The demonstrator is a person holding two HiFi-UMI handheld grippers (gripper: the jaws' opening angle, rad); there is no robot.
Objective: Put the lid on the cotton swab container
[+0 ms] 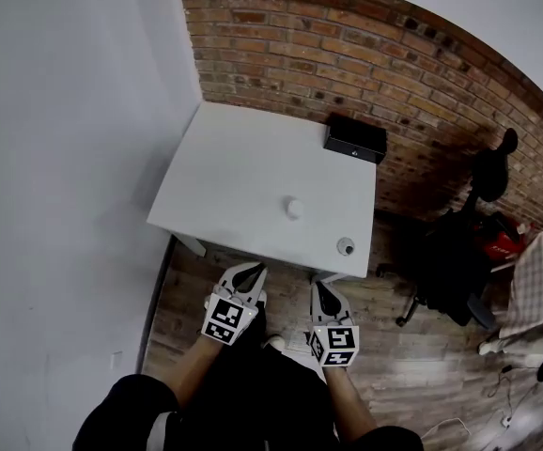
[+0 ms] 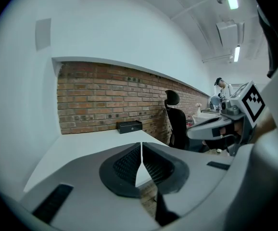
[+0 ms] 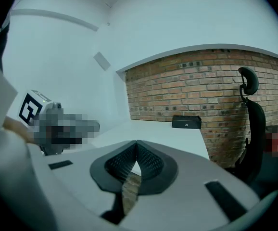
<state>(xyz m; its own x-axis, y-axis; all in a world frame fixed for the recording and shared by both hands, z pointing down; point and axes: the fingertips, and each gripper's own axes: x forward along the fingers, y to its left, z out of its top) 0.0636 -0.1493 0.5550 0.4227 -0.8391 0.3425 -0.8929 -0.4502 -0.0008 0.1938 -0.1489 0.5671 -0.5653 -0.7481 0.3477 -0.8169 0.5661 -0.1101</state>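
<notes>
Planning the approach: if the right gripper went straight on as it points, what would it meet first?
The right gripper would probably meet the white table near its front edge; depth unclear.

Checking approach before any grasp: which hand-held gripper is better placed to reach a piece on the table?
Right, probably. The right hand-held gripper is nearest the small round piece at the front corner of the table; the left hand-held gripper is farther. Both are shut.
</notes>
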